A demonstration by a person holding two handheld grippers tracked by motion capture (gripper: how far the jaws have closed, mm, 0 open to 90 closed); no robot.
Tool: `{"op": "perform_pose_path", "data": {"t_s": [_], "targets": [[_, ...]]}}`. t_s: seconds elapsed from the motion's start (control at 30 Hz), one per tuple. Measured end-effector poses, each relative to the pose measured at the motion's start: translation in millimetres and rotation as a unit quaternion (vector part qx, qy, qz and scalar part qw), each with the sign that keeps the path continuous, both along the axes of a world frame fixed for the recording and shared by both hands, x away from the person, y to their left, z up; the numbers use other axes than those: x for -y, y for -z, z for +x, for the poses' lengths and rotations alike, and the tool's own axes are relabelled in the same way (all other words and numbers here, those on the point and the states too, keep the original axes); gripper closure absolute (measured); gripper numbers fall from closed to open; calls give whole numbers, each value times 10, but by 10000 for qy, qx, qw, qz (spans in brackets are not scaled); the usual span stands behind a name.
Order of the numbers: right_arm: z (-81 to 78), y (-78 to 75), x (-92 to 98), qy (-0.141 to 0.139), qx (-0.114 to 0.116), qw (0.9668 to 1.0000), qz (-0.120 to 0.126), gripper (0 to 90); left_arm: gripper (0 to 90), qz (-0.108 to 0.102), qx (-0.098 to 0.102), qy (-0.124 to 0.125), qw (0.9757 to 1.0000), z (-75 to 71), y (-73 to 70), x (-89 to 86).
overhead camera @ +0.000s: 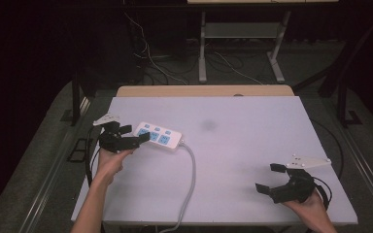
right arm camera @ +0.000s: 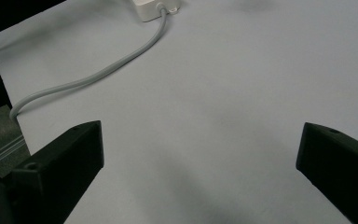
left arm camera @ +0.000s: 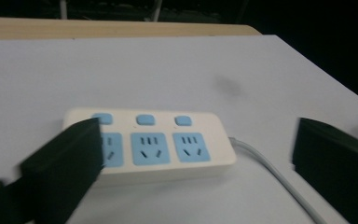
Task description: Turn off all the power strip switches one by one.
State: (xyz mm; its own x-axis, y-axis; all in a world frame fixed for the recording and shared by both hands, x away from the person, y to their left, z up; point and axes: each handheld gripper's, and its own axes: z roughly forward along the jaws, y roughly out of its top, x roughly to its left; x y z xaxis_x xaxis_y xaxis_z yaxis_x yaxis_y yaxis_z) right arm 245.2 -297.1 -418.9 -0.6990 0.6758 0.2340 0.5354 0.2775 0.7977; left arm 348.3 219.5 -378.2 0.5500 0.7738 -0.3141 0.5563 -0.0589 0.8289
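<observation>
Power strip (overhead camera: 158, 135) lies flat on the white table (overhead camera: 252, 160) with its cord (overhead camera: 190, 179) trailing off the near edge, and the left gripper (overhead camera: 135, 136), wide open and holding nothing, could bump it or snag that cord, while the right gripper (overhead camera: 268, 178) waits wide open far off

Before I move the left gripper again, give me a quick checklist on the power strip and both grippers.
1. Left gripper fingers apart: ok, open.
2. Nothing held by the left gripper: ok; whether one finger touches the power strip cannot be told.
3. Power strip flat on the table: ok, sockets up.
4. Sockets free of plugs: ok, all three.
5. Cord clear of the grippers: ok, it runs off the near edge.
6. Right gripper out of the way: ok, open.
</observation>
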Motion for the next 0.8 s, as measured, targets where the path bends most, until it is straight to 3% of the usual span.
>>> {"op": "perform_pose_path", "data": {"t_s": [0.2, 0.27, 0.63, 0.8], "targets": [[-2, -7, -6, -39, 12, 10000, 17, 6, 0, 137, 138, 256, 9995, -228, -24, 92], [-3, -8, -6, -40, 19, 10000, 22, 6, 0, 32, 176, 334, 9993, -307, -13, 106], [-11, -17, -3, -57, 1, 9999, 146, 6, 0, -34, 222, 654, 9976, -628, 196, 218], [-16, -16, 5, -33, 4, 9998, 217, 6, 0, 38, 217, 773, 9968, -770, 271, 275]]}}
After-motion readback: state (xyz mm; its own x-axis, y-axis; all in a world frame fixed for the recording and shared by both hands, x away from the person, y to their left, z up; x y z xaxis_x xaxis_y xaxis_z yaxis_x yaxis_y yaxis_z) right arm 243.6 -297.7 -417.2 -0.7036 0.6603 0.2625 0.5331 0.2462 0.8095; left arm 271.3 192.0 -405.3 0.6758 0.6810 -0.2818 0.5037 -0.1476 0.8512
